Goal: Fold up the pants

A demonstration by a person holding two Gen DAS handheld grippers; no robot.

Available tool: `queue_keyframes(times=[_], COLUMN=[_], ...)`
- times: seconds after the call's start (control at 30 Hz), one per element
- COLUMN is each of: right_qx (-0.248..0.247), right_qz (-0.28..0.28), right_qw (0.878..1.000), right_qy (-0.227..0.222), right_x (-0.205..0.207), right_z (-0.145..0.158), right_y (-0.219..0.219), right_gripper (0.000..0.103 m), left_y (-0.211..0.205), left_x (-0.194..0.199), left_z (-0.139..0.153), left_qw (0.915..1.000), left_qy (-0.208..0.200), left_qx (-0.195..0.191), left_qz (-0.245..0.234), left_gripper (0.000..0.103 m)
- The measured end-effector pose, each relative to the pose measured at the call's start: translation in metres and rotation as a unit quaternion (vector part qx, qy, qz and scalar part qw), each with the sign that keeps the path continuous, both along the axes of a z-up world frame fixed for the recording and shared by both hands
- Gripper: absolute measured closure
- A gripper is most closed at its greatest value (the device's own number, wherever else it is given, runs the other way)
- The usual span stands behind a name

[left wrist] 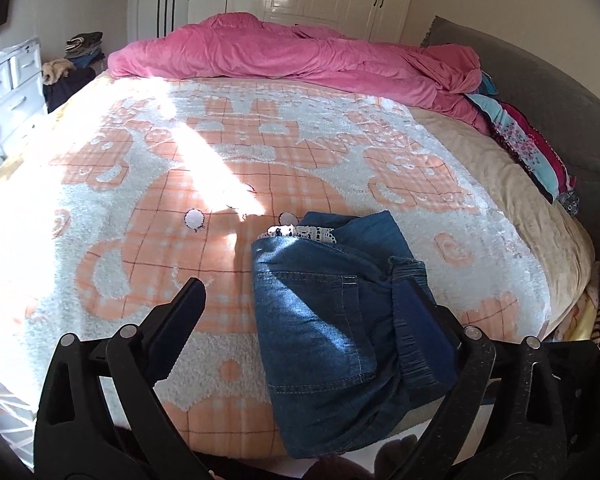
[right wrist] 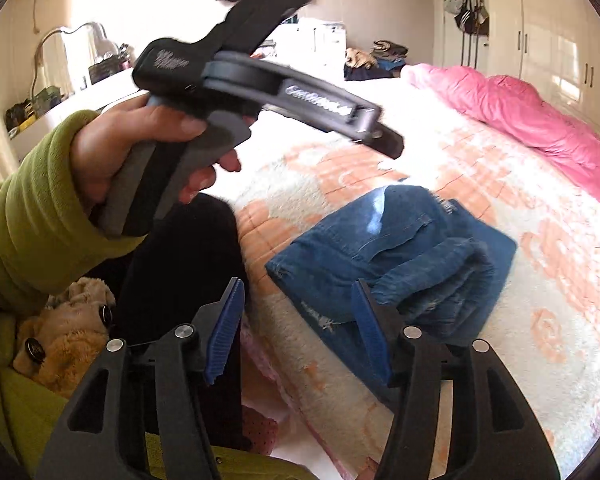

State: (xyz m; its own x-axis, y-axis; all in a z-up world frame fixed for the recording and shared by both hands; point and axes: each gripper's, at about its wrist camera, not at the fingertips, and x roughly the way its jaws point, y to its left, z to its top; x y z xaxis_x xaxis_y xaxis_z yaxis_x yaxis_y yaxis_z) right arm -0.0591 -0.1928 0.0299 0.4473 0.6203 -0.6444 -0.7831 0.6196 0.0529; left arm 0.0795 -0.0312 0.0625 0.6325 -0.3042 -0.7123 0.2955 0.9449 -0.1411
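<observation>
Blue denim pants (left wrist: 320, 320) (right wrist: 400, 248) lie folded in a compact bundle near the front edge of the bed, with the elastic waistband on top and a bit of white lace (left wrist: 300, 234) showing at the far side. My left gripper (left wrist: 304, 286) hovers above the bundle, open wide, and its right finger stands over the waistband without gripping it. My right gripper (right wrist: 297, 285) is open just in front of the bundle's near corner, nothing between its blue pads. In the right wrist view a hand in a green sleeve (right wrist: 32, 216) holds the left gripper (right wrist: 360, 62) up in the air.
An orange-and-white fleece blanket (left wrist: 140, 200) covers the bed. A pink quilt (left wrist: 300, 56) is bunched at the far end and patterned pillows (left wrist: 532, 148) rest against the grey headboard (left wrist: 540, 92). A white dresser (left wrist: 8, 80) stands on the left. A plush toy (right wrist: 68, 332) sits by the person.
</observation>
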Motion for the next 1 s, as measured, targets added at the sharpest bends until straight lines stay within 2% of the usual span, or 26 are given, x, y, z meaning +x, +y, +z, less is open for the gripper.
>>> queue_keyframes(times=[0.07, 0.13, 0.2, 0.4, 0.5, 0.67, 0.87, 1.0], right_qx=[0.010, 0.023, 0.030, 0.056, 0.070, 0.055, 0.049, 0.048], right_qz=[-0.008, -0.015, -0.032, -0.108, -0.152, -0.230, -0.269, -0.276], right_qw=[1.000, 1.000, 0.999, 0.992, 0.986, 0.971, 0.960, 0.957], right_qy=[-0.006, -0.008, -0.016, -0.016, -0.002, 0.021, 0.053, 0.073], right_x=[0.000, 0.000, 0.001, 0.017, 0.028, 0.050, 0.065, 0.076], right_z=[0.005, 0.009, 0.013, 0.021, 0.020, 0.010, -0.013, -0.026], right_y=[-0.005, -0.011, -0.016, -0.045, -0.061, -0.084, -0.098, -0.099], right_gripper=[0.033, 0.031, 0.024, 0.023, 0.021, 0.021, 0.021, 0.021], left_y=[-0.001, 0.000, 0.000, 0.001, 0.005, 0.010, 0.012, 0.010], left_x=[-0.004, -0.008, -0.012, -0.019, -0.020, -0.018, -0.013, -0.008], left_z=[0.004, 0.008, 0.010, 0.011, 0.006, -0.011, -0.035, -0.053], left_qw=[1.0000, 0.9999, 0.9999, 0.9999, 0.9999, 0.9998, 0.9991, 0.9981], left_qy=[-0.001, -0.003, -0.006, -0.013, -0.012, 0.006, 0.037, 0.057], left_qx=[-0.004, -0.011, -0.010, -0.004, -0.002, -0.004, -0.010, -0.009], left_qz=[-0.001, -0.001, 0.000, 0.006, 0.011, 0.018, 0.020, 0.021], left_gripper=[0.011, 0.010, 0.010, 0.010, 0.010, 0.010, 0.010, 0.010])
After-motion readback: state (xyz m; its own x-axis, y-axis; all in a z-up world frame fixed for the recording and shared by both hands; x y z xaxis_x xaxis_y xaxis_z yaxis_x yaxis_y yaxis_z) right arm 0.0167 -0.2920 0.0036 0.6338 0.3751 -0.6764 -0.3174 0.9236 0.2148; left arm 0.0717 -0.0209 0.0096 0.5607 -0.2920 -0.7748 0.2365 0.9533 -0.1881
